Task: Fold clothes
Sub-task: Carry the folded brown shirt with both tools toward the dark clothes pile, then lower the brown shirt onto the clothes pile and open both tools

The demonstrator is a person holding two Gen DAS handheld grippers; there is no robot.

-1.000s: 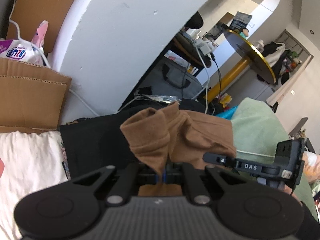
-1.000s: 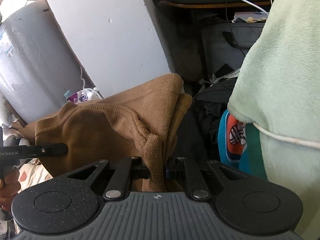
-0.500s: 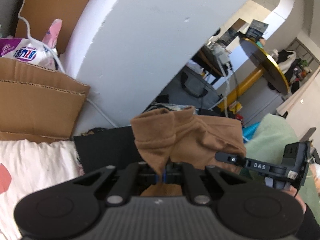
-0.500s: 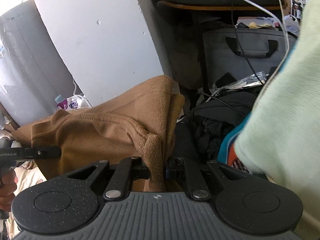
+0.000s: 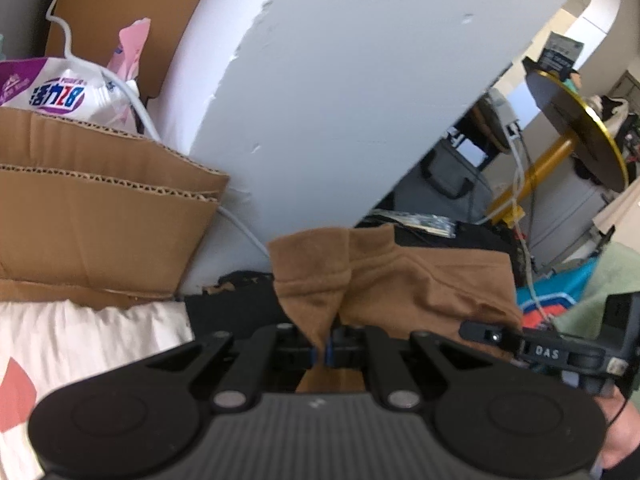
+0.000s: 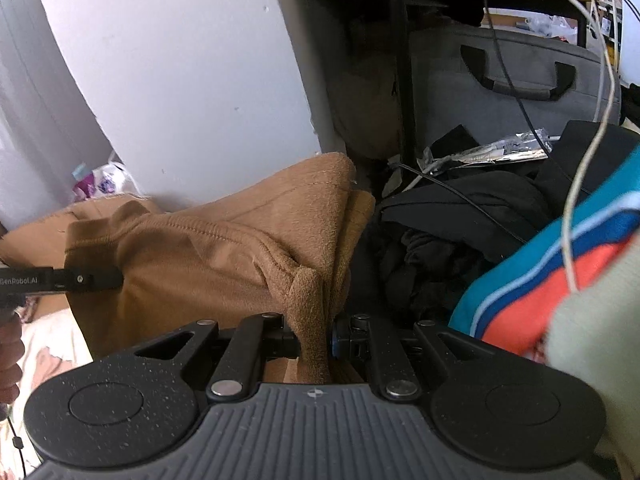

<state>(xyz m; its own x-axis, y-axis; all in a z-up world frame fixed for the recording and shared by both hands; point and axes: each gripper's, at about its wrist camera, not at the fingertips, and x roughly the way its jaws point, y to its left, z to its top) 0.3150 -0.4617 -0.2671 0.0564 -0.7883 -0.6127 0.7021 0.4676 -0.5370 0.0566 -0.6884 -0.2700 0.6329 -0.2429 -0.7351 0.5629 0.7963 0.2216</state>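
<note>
The left gripper (image 5: 323, 350) is sitting at the lower centre of the left wrist view, clenched on a bunched corner of the brown garment (image 5: 400, 284), whose cloth is rising from between the blue pads and spreading toward the right of the frame. In the right wrist view the right gripper (image 6: 314, 340) is likewise pinching a thick fold of the same brown garment (image 6: 224, 256) at the lower centre, the fabric stretching away to the left where the tip of the other gripper is showing at the left edge. The garment is hanging between the two grippers, in front of a white wall (image 5: 340, 100). A cardboard box (image 5: 100, 232) is lying at the left of the left wrist view, above pale bedding (image 5: 80, 336). Dark clothes (image 6: 460, 240) are piling up right of centre in the right wrist view, with a teal, blue and orange cloth (image 6: 560, 272) beside them at the right edge.
</note>
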